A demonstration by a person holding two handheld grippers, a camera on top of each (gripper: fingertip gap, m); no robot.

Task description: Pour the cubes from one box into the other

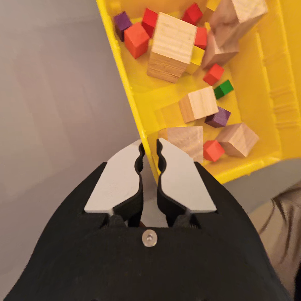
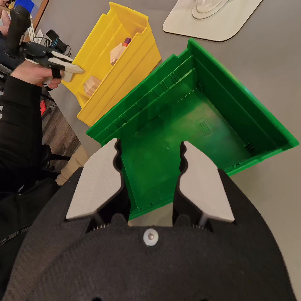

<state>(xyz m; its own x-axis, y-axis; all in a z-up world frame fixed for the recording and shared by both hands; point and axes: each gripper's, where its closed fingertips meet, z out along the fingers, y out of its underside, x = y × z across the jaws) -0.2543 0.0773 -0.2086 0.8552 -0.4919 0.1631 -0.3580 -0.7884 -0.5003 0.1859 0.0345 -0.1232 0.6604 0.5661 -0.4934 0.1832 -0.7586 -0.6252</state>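
Observation:
The yellow box [image 1: 268, 97] holds several cubes: large plain wooden ones [image 1: 174, 37] and small orange [image 1: 136, 39], red, purple [image 1: 218, 117] and green [image 1: 224, 89] ones. The far cubes are blurred. My left gripper [image 1: 149, 141] is shut on the yellow box's side wall near its corner, one finger inside and one outside. In the right wrist view it [image 2: 76, 71] grips the yellow box [image 2: 130, 68], which leans toward the green box [image 2: 236, 84]. The green box is empty. My right gripper [image 2: 149, 141] is open and empty above the green box's near end.
Both boxes stand side by side, touching, on a grey table [image 1: 57, 97]. A white mat with a clear dish [image 2: 210, 21] lies beyond the green box. A person's hand and black sleeve [image 2: 19, 114] are at the table's left edge, with cables and devices [image 2: 55, 40] behind.

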